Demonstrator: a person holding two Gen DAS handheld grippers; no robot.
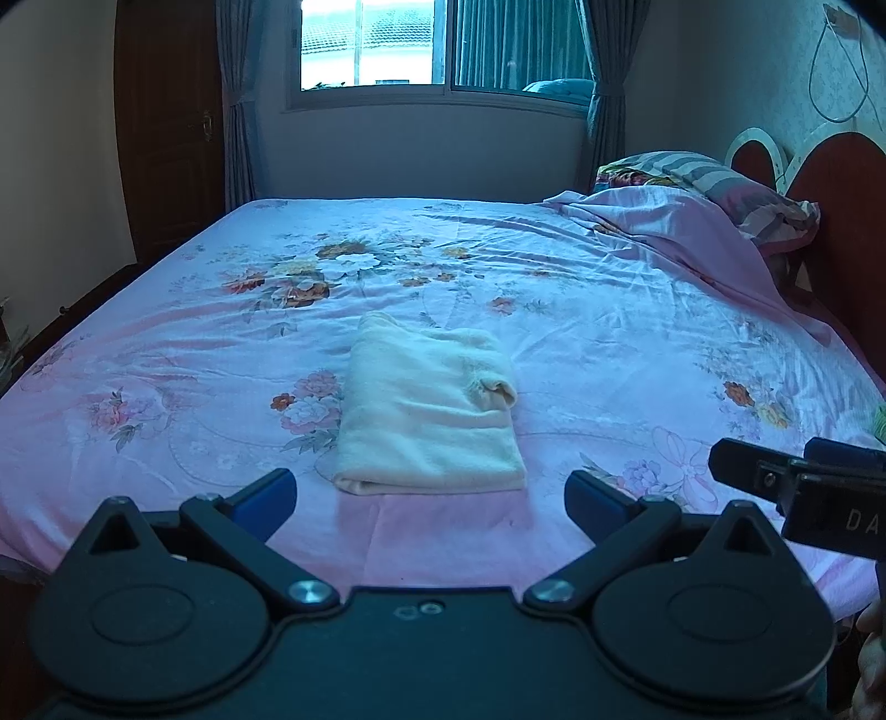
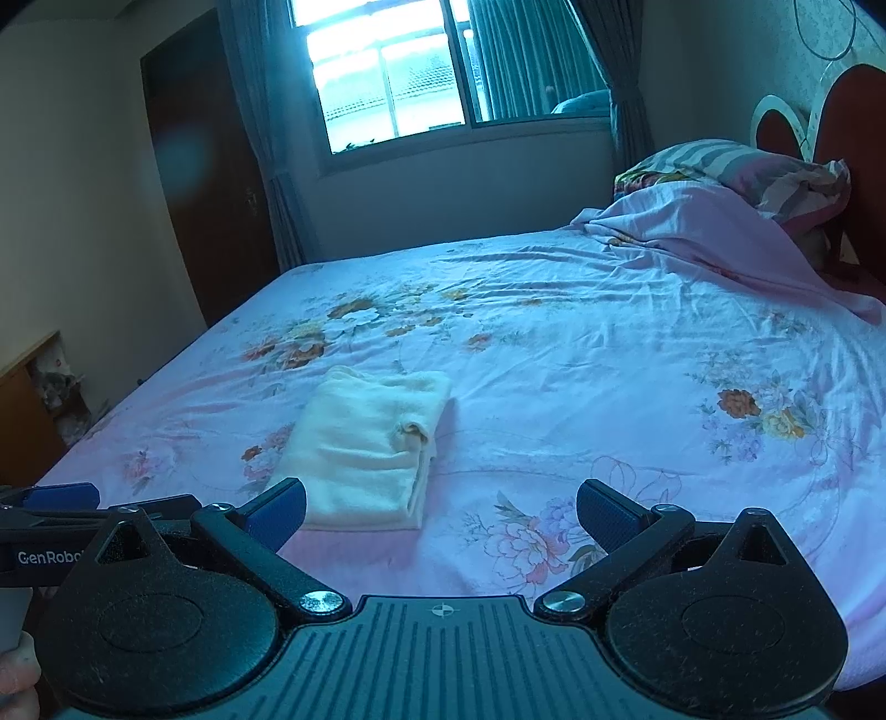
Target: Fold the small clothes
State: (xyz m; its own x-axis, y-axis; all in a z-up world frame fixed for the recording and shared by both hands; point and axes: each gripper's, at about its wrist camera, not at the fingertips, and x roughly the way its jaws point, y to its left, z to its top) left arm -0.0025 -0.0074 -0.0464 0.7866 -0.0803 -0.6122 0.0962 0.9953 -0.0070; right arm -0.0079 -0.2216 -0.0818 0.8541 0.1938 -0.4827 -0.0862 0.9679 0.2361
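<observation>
A small cream-coloured garment (image 1: 429,412) lies folded into a thick rectangle on the pink floral bedsheet (image 1: 581,310), a rolled cuff showing at its right side. My left gripper (image 1: 431,495) hovers just short of its near edge, open, nothing between its blue pads. In the right wrist view the same folded garment (image 2: 368,448) sits ahead and to the left. My right gripper (image 2: 441,512) is open above the sheet (image 2: 609,343), its left fingertip close to the garment's near edge. Each gripper shows at the side of the other's view: the right gripper (image 1: 797,476) and the left gripper (image 2: 50,507).
A rumpled pink cover (image 1: 681,221) and a striped pillow (image 1: 714,183) lie at the bed's far right by a red headboard (image 1: 847,188). A window (image 1: 443,44) with curtains is behind the bed; a dark wooden door (image 1: 166,122) stands at the left.
</observation>
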